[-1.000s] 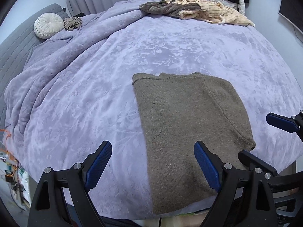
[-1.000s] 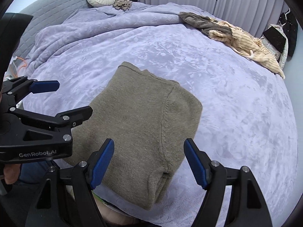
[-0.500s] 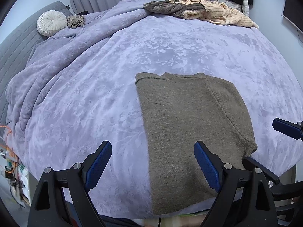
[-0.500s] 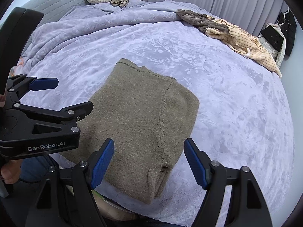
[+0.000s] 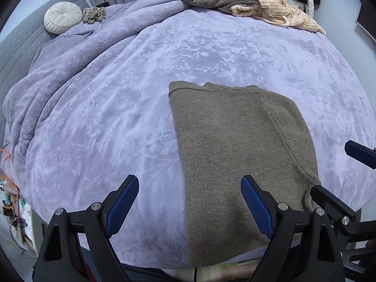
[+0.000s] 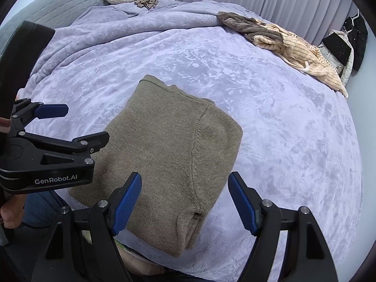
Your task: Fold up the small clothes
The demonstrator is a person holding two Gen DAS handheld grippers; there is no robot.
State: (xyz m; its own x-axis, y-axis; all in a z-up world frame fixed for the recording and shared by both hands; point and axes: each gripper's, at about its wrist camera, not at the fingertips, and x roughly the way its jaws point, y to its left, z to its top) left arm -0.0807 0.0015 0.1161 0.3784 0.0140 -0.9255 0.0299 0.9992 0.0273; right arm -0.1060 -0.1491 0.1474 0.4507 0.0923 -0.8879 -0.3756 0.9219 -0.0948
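Note:
An olive-brown knitted garment (image 5: 237, 150) (image 6: 169, 150) lies folded flat on the lavender bedspread (image 5: 117, 108) (image 6: 282, 127), near the bed's front edge. My left gripper (image 5: 190, 202) hovers open above the garment's near left edge, with nothing between its blue pads. My right gripper (image 6: 184, 199) is open too, above the garment's near right corner, where the folded layers show. Neither gripper touches the cloth. The left gripper (image 6: 70, 124) shows in the right wrist view, held by a hand (image 6: 10, 213).
A heap of clothes, one brown and one cream striped (image 5: 258, 7) (image 6: 289, 47), lies at the far side of the bed. A round white cushion (image 5: 62, 17) and a small crumpled brown item (image 5: 94, 15) sit by the grey headboard. Dark clothes (image 6: 352, 37) hang at the right.
Both views have shifted slightly, so the garment sits a little differently in frame. The garment itself has not moved and both grippers stay open.

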